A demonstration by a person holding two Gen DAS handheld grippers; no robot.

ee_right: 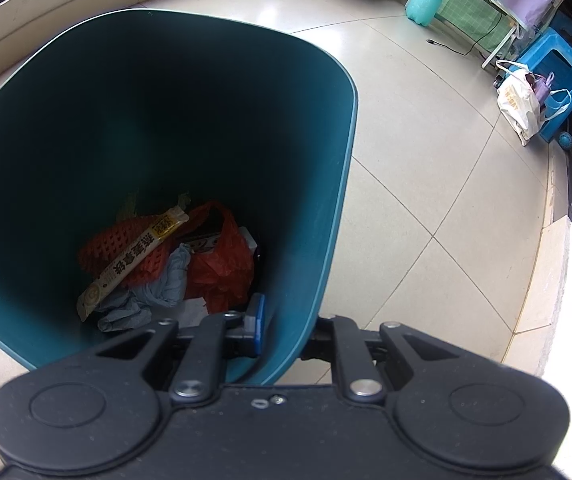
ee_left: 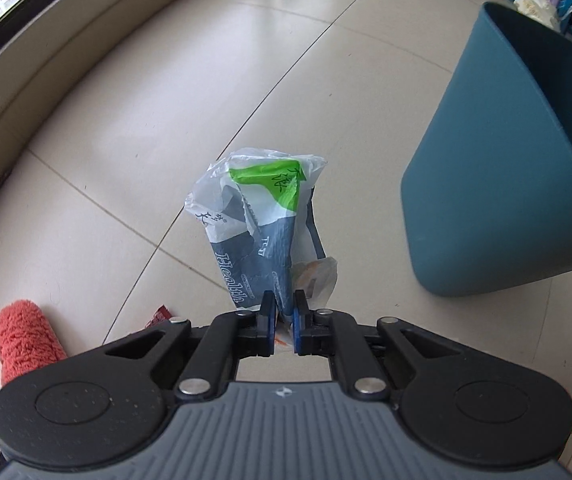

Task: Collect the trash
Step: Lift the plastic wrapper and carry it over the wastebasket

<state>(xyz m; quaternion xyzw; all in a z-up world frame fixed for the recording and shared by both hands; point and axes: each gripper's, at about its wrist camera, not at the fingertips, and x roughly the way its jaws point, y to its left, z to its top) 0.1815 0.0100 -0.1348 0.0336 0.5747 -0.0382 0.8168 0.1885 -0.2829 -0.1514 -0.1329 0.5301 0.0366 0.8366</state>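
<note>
My left gripper (ee_left: 284,322) is shut on a crumpled plastic bag (ee_left: 259,220), white with green and dark blue print, which hangs above the tiled floor. The teal trash bin (ee_left: 518,184) stands tilted to its right. In the right wrist view my right gripper (ee_right: 286,330) is shut on the near wall of that bin (ee_right: 310,216), one finger inside and one outside. The bin holds several pieces of trash: an orange net (ee_right: 125,252), a red plastic bag (ee_right: 221,264), a long wrapper (ee_right: 133,260) and grey-blue paper (ee_right: 153,292).
A fluffy red slipper (ee_left: 25,340) and a small red wrapper (ee_left: 159,317) lie on the floor at lower left. A raised window ledge (ee_left: 45,64) curves along the left. A blue stool (ee_right: 558,80) with a white bag (ee_right: 520,102) and a teal spray bottle (ee_right: 424,4) stand far right.
</note>
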